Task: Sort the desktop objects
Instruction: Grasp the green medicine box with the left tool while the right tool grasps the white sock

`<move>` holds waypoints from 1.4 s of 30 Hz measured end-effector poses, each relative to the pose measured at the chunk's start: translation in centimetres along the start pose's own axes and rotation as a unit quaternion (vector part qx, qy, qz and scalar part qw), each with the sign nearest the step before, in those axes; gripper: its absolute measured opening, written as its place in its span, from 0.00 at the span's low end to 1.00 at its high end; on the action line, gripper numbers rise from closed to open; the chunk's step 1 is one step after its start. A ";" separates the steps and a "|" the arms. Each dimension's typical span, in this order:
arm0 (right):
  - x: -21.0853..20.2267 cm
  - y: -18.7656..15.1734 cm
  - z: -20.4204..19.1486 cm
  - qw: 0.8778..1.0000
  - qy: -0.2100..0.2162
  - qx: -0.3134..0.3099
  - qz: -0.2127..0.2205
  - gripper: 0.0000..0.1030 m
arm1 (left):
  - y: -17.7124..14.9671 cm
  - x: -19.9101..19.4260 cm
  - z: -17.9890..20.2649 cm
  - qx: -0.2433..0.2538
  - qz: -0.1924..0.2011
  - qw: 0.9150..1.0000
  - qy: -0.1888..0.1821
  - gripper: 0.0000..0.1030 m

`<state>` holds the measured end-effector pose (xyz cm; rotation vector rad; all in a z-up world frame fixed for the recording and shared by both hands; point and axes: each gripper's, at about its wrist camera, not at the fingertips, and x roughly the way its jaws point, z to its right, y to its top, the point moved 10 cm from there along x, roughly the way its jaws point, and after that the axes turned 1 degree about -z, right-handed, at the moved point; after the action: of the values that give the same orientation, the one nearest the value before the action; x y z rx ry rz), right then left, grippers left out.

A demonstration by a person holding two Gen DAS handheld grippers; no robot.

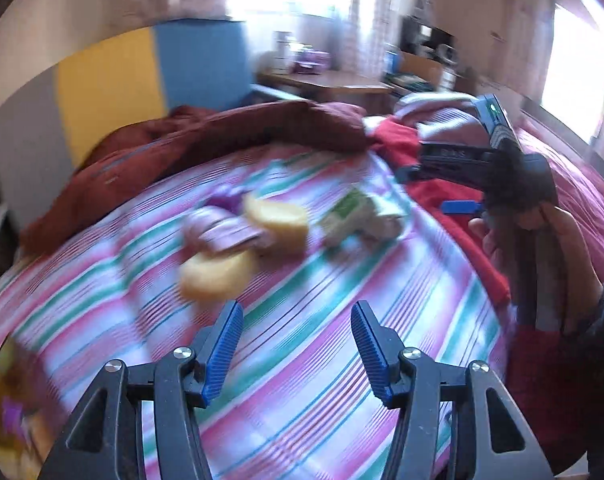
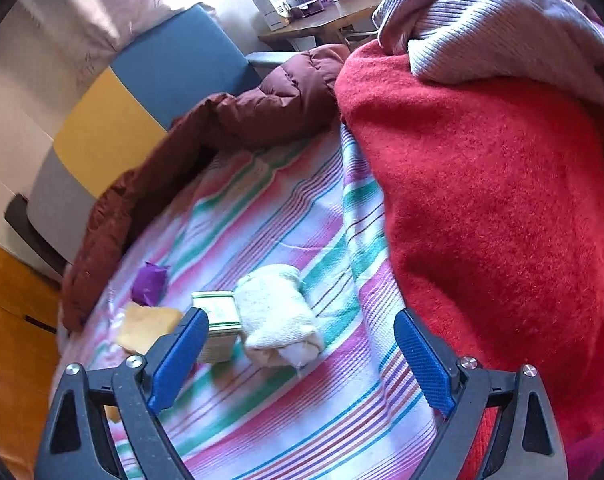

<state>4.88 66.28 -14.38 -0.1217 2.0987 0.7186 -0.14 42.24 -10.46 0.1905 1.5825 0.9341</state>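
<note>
**Small things on a striped sheet, both grippers empty**

The task's things lie in a loose cluster on a sheet [image 2: 285, 216] striped pink, green and white. In the right wrist view the clearest are a rolled white towel [image 2: 279, 312] with a nubbly weave, and touching its left side a small box [image 2: 217, 320] with green edging. Left of the box lies a flat yellow piece [image 2: 145, 326], and beyond it a crumpled purple packet [image 2: 149, 282]. The left wrist view is blurred; there two yellow round shapes [image 1: 277, 220] and something purple show, details unclear.

The right gripper [image 2: 302, 356] hangs just over the sheet, fingers spread wide, nothing between them. The left gripper [image 1: 297, 348] is partly spread, also empty.

A red blanket [image 2: 502, 220] and a maroon quilt [image 2: 237, 120] border the sheet.
</note>
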 end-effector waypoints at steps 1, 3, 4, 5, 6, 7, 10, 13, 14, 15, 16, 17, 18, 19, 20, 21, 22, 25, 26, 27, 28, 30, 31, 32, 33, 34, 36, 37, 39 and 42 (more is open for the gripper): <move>-0.2 0.0 -0.1 1.000 0.004 0.001 0.001 0.92 | 0.7 0.9 0.6 0.010 -0.002 1.000 -0.008 0.61; -0.5 0.1 -0.2 1.000 0.010 0.002 0.002 0.93 | 2.3 2.5 1.8 0.034 0.001 0.999 -0.023 0.65; -0.5 0.1 -0.2 1.000 0.012 0.003 0.002 0.93 | 3.0 3.4 2.2 0.044 -0.001 0.999 -0.028 0.65; -0.6 0.2 -0.3 1.000 0.016 0.003 0.002 0.93 | 3.6 4.5 2.7 0.052 -0.006 0.998 -0.036 0.65; -0.6 0.2 -0.3 1.000 0.020 0.005 0.000 0.93 | 4.2 5.3 3.1 0.058 -0.008 0.997 -0.044 0.65; -0.6 0.2 -0.3 1.000 0.022 0.005 -0.001 0.93 | 4.7 6.1 3.4 0.062 -0.010 0.997 -0.049 0.65; -0.5 0.2 -0.6 1.000 0.030 0.002 -0.007 0.93 | 6.3 8.5 4.3 0.082 -0.018 0.995 -0.057 0.65; -0.6 0.1 -1.1 0.999 0.039 -0.004 -0.009 0.93 | 7.3 10.7 4.8 0.111 -0.024 0.992 -0.054 0.65; -0.7 0.1 -1.2 0.999 0.043 -0.005 -0.010 0.93 | 7.6 11.4 5.1 0.122 -0.026 0.991 -0.056 0.65; -0.7 0.1 -1.3 0.999 0.046 -0.005 -0.012 0.93 | 7.9 12.2 5.3 0.132 -0.028 0.989 -0.056 0.65; -0.7 0.1 -1.4 0.999 0.050 -0.005 -0.013 0.93 | 8.0 12.8 5.5 0.141 -0.031 0.988 -0.058 0.65; -0.7 0.1 -1.5 0.999 0.051 -0.006 -0.014 0.93 | 8.1 13.6 5.7 0.151 -0.038 0.986 -0.060 0.65; -0.7 0.1 -1.5 0.999 0.051 -0.008 -0.014 0.93 | 8.0 14.2 5.8 0.155 -0.042 0.985 -0.061 0.65; -0.7 0.2 -1.5 0.999 0.051 -0.008 -0.014 0.93 | 8.0 14.9 5.9 0.159 -0.048 0.984 -0.065 0.65; -0.7 0.2 -1.5 0.999 0.052 -0.007 -0.013 0.93 | 7.9 15.5 5.9 0.160 -0.055 0.983 -0.070 0.65; -0.7 0.3 -1.4 0.998 0.053 -0.006 -0.013 0.93 | 7.8 16.1 5.9 0.159 -0.061 0.983 -0.072 0.65; -0.7 0.3 -1.4 0.998 0.053 -0.004 -0.013 0.93 | 7.6 16.5 5.9 0.156 -0.065 0.983 -0.076 0.65; -0.6 0.4 -1.2 0.999 0.050 -0.002 -0.013 0.93 | 7.5 17.2 5.8 0.137 -0.068 0.984 -0.095 0.67; -0.6 0.4 -1.1 0.999 0.049 -0.002 -0.013 0.93 | 7.6 17.2 5.8 0.130 -0.064 0.984 -0.100 0.66; -0.5 0.4 -1.1 0.999 0.047 -0.003 -0.014 0.93 | 7.5 17.1 5.8 0.126 -0.061 0.985 -0.103 0.62; -0.4 0.3 -1.1 0.999 0.043 -0.005 -0.014 0.93 | 7.5 17.0 5.9 0.123 -0.061 0.985 -0.108 0.54; -0.2 0.3 -1.0 0.999 0.039 -0.006 -0.015 0.93 | 7.2 16.8 6.1 0.118 -0.065 0.984 -0.120 0.44; -0.1 0.3 -1.0 0.999 0.038 -0.005 -0.016 0.93 | 7.0 16.7 6.2 0.119 -0.067 0.983 -0.118 0.40; 0.0 0.3 -0.9 0.999 0.036 -0.006 -0.016 0.93 | 6.7 16.5 6.4 0.123 -0.069 0.983 -0.118 0.38; 0.1 0.3 -0.8 0.999 0.034 -0.008 -0.015 0.93 | 6.4 16.3 6.6 0.124 -0.070 0.982 -0.122 0.34; 0.1 0.4 -0.8 0.999 0.030 -0.009 -0.013 0.93 | 6.0 16.1 6.9 0.125 -0.071 0.982 -0.122 0.32; 0.2 0.4 -0.7 1.000 0.027 -0.012 -0.011 0.92 | 5.2 15.3 7.2 0.125 -0.073 0.982 -0.121 0.32; 0.3 0.4 -0.7 1.000 0.026 -0.014 -0.010 0.91 | 4.7 14.8 7.3 0.121 -0.074 0.982 -0.123 0.32; 0.5 0.4 -0.8 0.999 0.023 -0.020 -0.011 0.88 | 3.7 13.7 7.1 0.105 -0.074 0.985 -0.118 0.32; 1.2 0.0 -1.3 0.999 0.018 -0.039 -0.019 0.83 | 2.2 11.8 6.5 0.066 -0.073 0.988 -0.115 0.32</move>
<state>3.22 65.82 -14.77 -0.2179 2.0973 0.7796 1.77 53.71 -17.60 0.2632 1.4240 0.6690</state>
